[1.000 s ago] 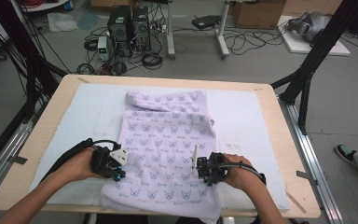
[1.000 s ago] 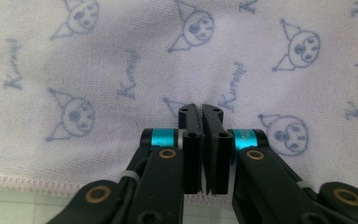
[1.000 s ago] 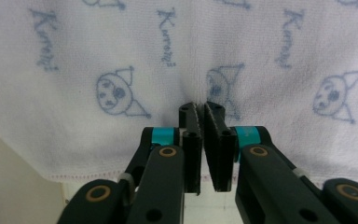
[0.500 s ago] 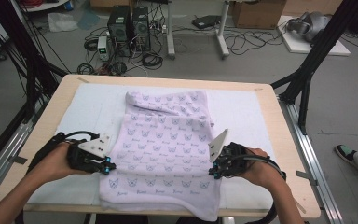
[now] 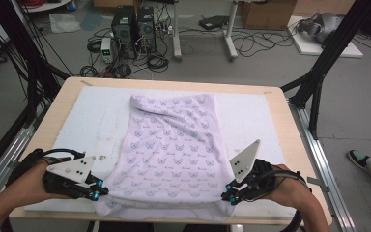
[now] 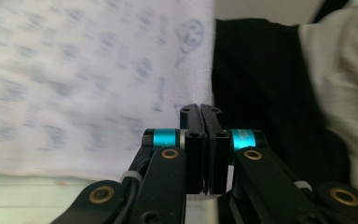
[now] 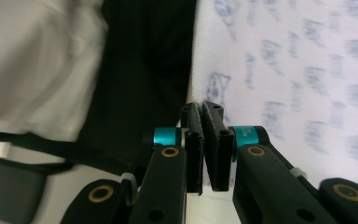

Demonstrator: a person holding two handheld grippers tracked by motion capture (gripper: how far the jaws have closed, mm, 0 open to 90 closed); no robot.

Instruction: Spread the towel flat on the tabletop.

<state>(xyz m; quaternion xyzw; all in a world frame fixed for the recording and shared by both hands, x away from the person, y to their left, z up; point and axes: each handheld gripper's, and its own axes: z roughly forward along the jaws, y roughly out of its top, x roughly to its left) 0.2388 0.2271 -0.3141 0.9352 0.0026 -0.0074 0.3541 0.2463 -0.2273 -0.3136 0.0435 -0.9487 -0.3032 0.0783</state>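
A pale lilac cloth (image 5: 174, 145) printed with small blue butterflies lies lengthwise on the white pad, its near edge lifted off the table. My left gripper (image 5: 98, 192) is shut on the cloth's near left corner, and my right gripper (image 5: 228, 191) is shut on the near right corner. In the left gripper view the black jaws pinch the cloth's (image 6: 88, 79) edge at the left gripper (image 6: 200, 111). In the right gripper view the cloth (image 7: 289, 70) edge sits between the pressed jaws of the right gripper (image 7: 201, 108).
A white pad (image 5: 82, 125) covers the wooden table (image 5: 290, 140). Black frame legs (image 5: 319, 77) stand at the right, metal rails run along both table sides. Computer cases (image 5: 130, 24) and cables lie on the floor beyond. A person's shoe (image 5: 362, 159) is at the right.
Both grippers have moved apart toward the cloth's near corners and risen, pulling the near edge up and stretching the cloth flatter. Both have stayed shut on it.
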